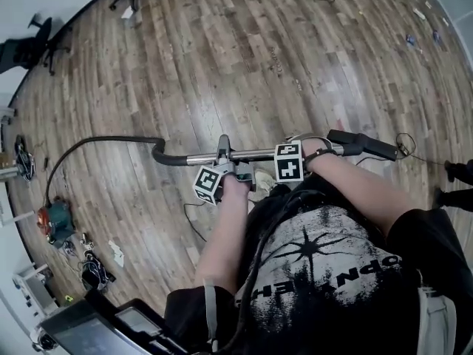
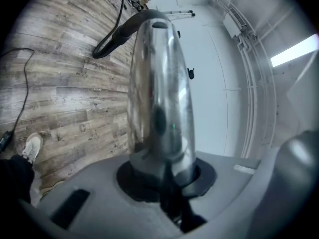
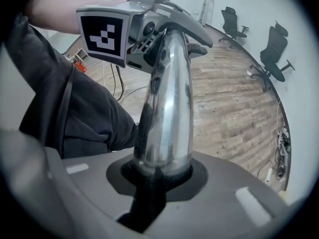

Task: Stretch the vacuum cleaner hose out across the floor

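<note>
1. Vacuum cleaner hose (image 1: 96, 140) arcs over the wood floor (image 1: 244, 50), running from the wand's end at 9 o'clock down to what looks like the vacuum body (image 1: 55, 222) at 8 o'clock.
2. Left gripper (image 1: 223, 156) is clamped on the metal wand (image 1: 255, 154) near the hose end. Right gripper (image 1: 295, 151) is clamped on it toward 3 o'clock, beside the black handle (image 1: 362, 145).
3. Two spaced grips likely keep the wand level, so that pulling draws the hose straight.
</note>
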A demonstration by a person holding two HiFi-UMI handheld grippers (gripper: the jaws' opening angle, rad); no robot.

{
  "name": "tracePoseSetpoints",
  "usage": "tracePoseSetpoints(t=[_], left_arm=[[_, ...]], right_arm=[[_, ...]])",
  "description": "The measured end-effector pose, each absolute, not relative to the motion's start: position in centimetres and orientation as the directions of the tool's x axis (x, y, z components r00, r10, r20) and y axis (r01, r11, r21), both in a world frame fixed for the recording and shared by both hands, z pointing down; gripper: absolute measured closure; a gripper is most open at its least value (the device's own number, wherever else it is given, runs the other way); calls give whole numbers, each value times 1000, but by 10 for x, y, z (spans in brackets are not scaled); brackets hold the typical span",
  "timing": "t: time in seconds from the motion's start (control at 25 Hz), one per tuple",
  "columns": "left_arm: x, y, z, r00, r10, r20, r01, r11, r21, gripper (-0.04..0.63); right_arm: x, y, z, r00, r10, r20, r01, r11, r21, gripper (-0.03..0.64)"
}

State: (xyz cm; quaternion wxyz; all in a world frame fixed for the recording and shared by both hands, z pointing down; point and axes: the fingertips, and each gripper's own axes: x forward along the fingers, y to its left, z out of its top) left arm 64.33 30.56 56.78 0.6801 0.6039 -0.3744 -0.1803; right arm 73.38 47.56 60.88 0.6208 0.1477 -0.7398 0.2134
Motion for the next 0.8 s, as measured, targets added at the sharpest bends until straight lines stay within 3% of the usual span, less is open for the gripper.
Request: tracePoseSetpoints(t=[0.4,0.6,0.8], left_arm=[[761,333,564,698,-659,282,-227,170,959,541],[808,354,563,652,-699,294,-252,166,953,542],[835,353,563,591,-754,288,-235,181,955,540]], right_arm=[[841,507,609,-173,10,985,-549,829,-105,528],[900,514,614,-103,-117,988,-500,864,51,514],[941,500,614,-109,-159,981,-460,883,92,535]])
